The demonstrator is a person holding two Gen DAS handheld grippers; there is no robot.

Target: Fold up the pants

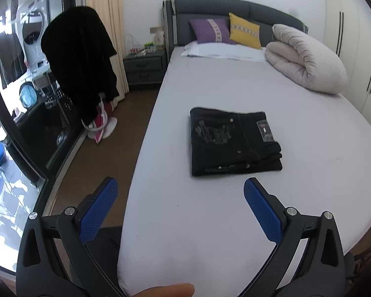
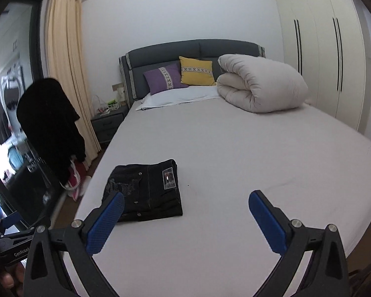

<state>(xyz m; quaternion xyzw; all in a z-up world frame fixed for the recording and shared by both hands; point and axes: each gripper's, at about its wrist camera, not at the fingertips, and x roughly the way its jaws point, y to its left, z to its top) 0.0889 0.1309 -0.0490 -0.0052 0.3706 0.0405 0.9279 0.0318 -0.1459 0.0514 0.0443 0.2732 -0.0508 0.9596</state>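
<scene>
**Pants folded, both grippers clear**

The black jeans (image 1: 235, 142) lie as a compact folded stack at centre frame on the bed (image 1: 259, 210). Left hand-held gripper (image 1: 180, 193) and right hand-held gripper (image 2: 186, 205) hover released, empty. Folding looks finished; at most, a final squaring-up remains.
</scene>
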